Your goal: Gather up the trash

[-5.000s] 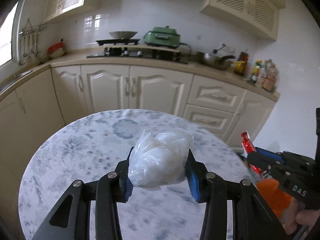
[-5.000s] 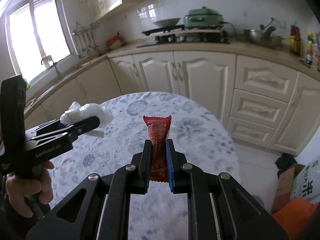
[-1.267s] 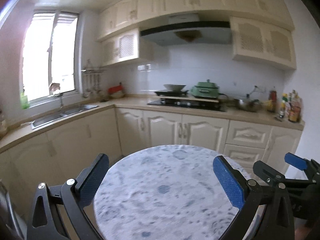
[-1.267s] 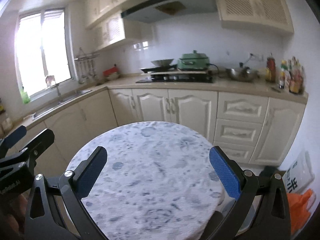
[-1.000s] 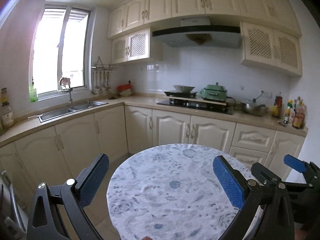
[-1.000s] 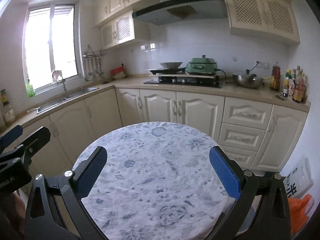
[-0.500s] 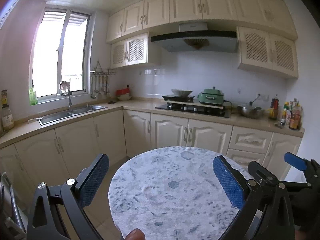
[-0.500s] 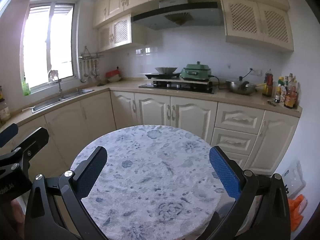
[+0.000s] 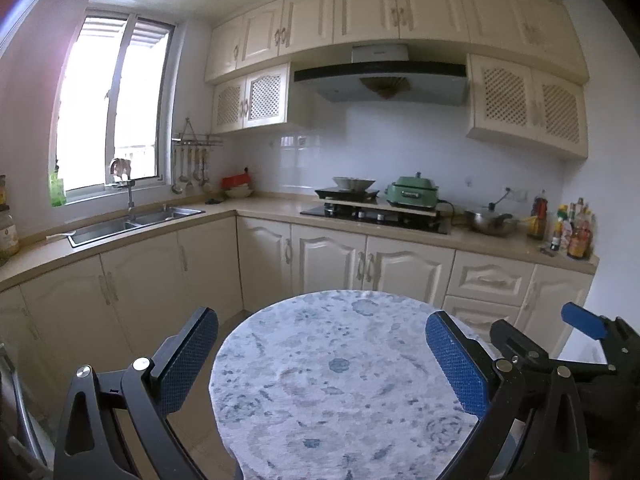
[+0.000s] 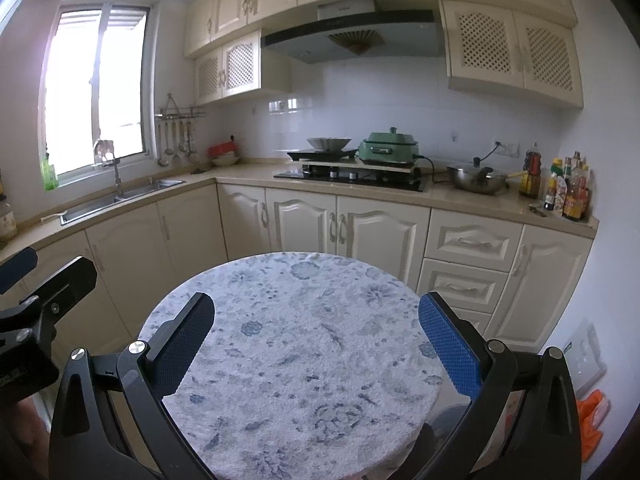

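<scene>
Both the left gripper (image 9: 322, 358) and right gripper (image 10: 316, 346), loaded five seconds ago, now gape empty over one round table (image 10: 296, 344).

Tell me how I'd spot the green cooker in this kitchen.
Find the black hob on the back counter, under the extractor hood. The green cooker stands on the board above it, right of the grey bowl; it is the only green, lidded thing.

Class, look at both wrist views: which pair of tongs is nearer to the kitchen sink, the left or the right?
Left. The left tongs hang open on the side of the round table towards the sink. The right tongs, also open, are on the far side, towards the bottles.
</scene>
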Demonstrator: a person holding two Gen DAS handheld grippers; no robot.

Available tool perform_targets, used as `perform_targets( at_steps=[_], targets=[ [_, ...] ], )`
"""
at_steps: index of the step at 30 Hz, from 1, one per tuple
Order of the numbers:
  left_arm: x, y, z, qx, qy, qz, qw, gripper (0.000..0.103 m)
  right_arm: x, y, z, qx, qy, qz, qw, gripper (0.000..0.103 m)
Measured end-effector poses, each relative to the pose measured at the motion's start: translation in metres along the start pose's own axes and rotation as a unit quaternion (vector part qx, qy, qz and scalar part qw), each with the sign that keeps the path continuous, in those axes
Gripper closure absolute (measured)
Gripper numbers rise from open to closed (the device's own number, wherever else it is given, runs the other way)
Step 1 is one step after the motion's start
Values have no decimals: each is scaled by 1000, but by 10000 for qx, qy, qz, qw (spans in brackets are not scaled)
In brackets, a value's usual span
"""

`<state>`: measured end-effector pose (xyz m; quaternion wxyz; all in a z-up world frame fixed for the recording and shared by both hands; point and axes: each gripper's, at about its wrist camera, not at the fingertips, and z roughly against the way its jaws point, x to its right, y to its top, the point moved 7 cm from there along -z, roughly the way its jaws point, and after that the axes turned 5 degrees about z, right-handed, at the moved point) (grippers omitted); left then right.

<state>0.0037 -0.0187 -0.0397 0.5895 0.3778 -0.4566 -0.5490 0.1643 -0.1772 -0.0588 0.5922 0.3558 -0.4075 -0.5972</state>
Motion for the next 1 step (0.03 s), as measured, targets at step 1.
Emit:
perform_targets(
  at_steps=[1],
  targets=[
    [3, -4, 2, -6, 14, 14, 10000, 1, 0, 0, 0, -4, -1, -4, 10000, 0]
  ],
)
